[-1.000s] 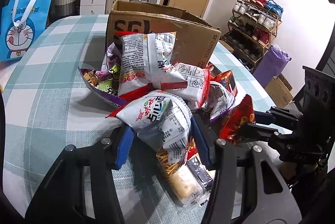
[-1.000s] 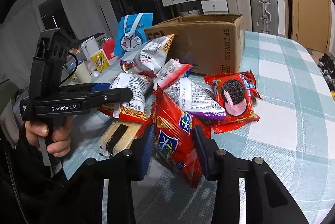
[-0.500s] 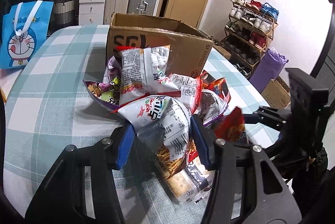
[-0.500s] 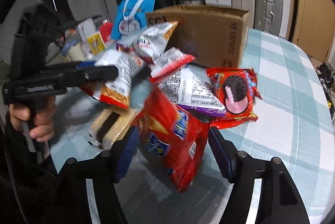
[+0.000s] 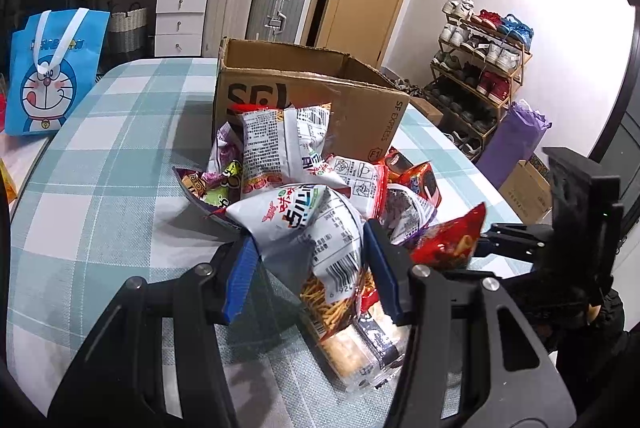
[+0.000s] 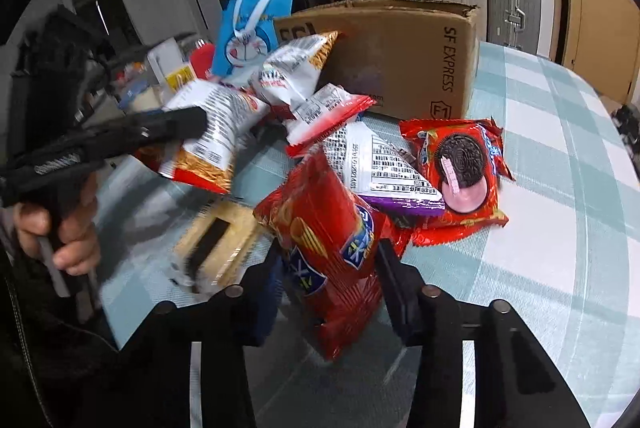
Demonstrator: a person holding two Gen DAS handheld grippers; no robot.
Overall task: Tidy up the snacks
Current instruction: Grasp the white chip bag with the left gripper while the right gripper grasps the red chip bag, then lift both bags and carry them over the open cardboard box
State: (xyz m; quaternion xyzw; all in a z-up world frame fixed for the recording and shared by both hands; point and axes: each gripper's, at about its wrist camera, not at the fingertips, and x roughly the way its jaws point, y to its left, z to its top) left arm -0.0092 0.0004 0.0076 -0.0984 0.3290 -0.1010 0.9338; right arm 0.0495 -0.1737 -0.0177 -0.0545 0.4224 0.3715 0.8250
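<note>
The left gripper [image 5: 310, 270] clamps a white-and-silver crinkly snack bag [image 5: 304, 224]. The right gripper [image 6: 328, 268], jaws just closing, pinches a red foil chip packet [image 6: 324, 248] above the checked tablecloth [image 6: 560, 188].

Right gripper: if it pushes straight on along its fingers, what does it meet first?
Probably the white purple-edged packet just beyond the red bag that the right gripper grips; depth is unclear.

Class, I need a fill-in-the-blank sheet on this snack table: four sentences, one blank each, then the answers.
1. The right claw is shut on a ____ snack bag.
2. The left claw grips a ____ bag.
3. The cardboard box reads SF ____.
4. The cookie pack lies on the ____ tablecloth.

Answers: red; white; EXPRESS; checked
</note>
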